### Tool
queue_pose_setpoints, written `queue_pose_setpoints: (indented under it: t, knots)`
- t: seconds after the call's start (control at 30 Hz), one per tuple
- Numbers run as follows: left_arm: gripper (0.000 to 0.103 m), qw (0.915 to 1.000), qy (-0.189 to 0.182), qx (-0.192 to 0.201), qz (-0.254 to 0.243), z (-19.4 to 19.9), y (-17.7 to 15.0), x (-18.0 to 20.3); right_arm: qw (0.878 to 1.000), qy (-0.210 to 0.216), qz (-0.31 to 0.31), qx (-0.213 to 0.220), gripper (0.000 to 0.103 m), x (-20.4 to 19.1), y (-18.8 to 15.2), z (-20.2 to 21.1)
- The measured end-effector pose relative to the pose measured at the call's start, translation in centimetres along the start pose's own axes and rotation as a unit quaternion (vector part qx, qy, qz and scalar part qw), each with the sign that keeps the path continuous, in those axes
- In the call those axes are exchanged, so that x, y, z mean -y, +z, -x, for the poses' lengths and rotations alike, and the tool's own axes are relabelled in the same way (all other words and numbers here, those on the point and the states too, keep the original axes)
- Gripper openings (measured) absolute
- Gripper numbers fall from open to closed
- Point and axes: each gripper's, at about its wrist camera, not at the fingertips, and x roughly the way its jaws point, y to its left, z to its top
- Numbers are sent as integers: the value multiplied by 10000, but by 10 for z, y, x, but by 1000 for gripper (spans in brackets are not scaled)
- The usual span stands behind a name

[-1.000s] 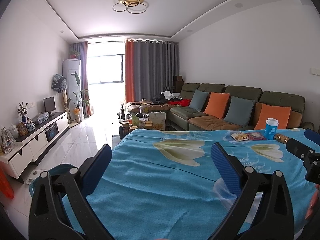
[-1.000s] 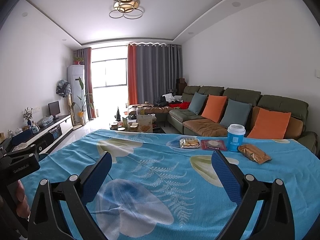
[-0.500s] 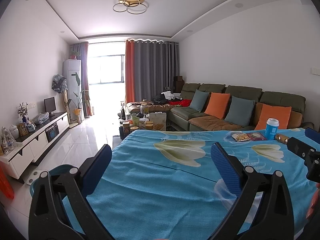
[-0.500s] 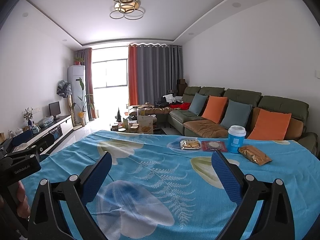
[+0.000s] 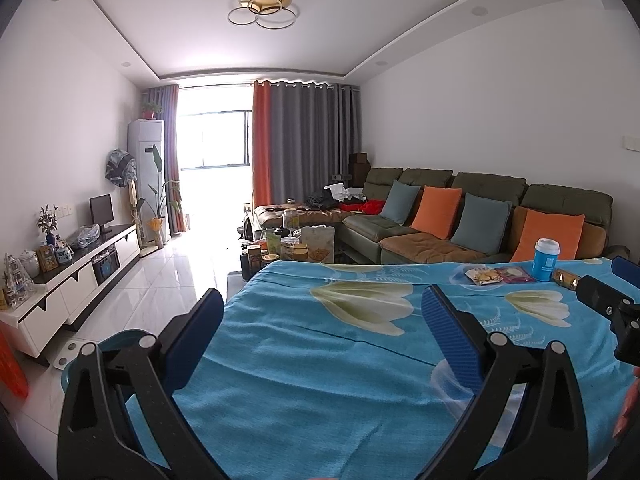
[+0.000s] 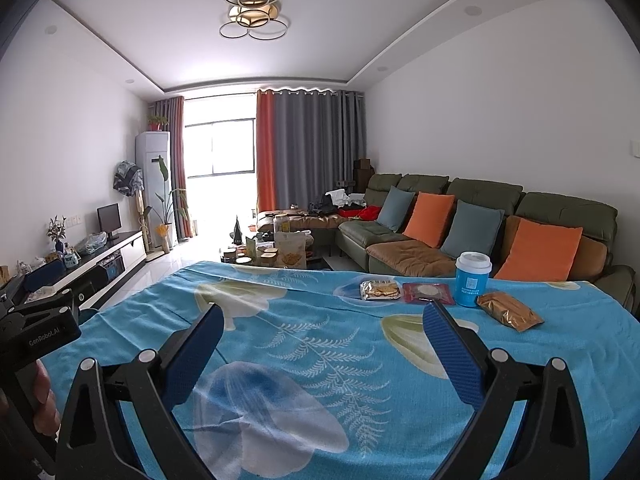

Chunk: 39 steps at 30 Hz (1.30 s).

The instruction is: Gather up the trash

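At far right of the blue tablecloth (image 6: 320,360) stood a lidded cup (image 6: 472,279), contents hidden, among three wrappers (image 6: 380,290). Both grippers (image 5: 320,320) (image 6: 320,332) gaped, empty. Only left view showed a teal bin (image 5: 116,340).

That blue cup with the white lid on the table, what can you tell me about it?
The blue cup looks like a paper takeaway cup: blue wall with a pale printed label, white domed lid on. It stands upright on the blue flowered tablecloth, between a red packet and a gold wrapper. Neither gripper touches it.
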Motion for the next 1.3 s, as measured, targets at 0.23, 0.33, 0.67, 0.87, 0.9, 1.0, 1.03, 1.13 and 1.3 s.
queue_pose_setpoints:
  t: [0.23,0.33,0.67,0.87,0.9,1.0,1.03,1.13,1.3]
  knots:
    - [97,10000,11,0,4,-1,1,-2,10000,2,-10,6,96,0,0,0]
    - [97,10000,21,3,5,-1,2,-2,10000,3,-15,-4,96,-1,0,0]
    - [97,10000,29,4,2,-1,2,-1,10000,2,-20,-17,96,-1,0,-1]
    - [97,10000,27,1,-2,-1,2,-1,10000,5,-22,-19,96,-1,0,-1]
    - [97,10000,28,1,-6,-2,2,-2,10000,1,-22,-18,96,-1,0,-1]
    - [97,10000,25,-4,-3,-2,2,-2,10000,2,-21,-25,96,-1,0,-1]
    - [97,10000,29,-1,1,-1,2,-1,10000,-1,-21,-28,96,-1,0,-1]
    - [97,10000,32,1,0,-2,2,-1,10000,0,-22,-30,96,-1,0,-1]
    - [97,10000,32,-12,-4,-3,2,-2,10000,1,-22,-29,96,-1,0,-1]
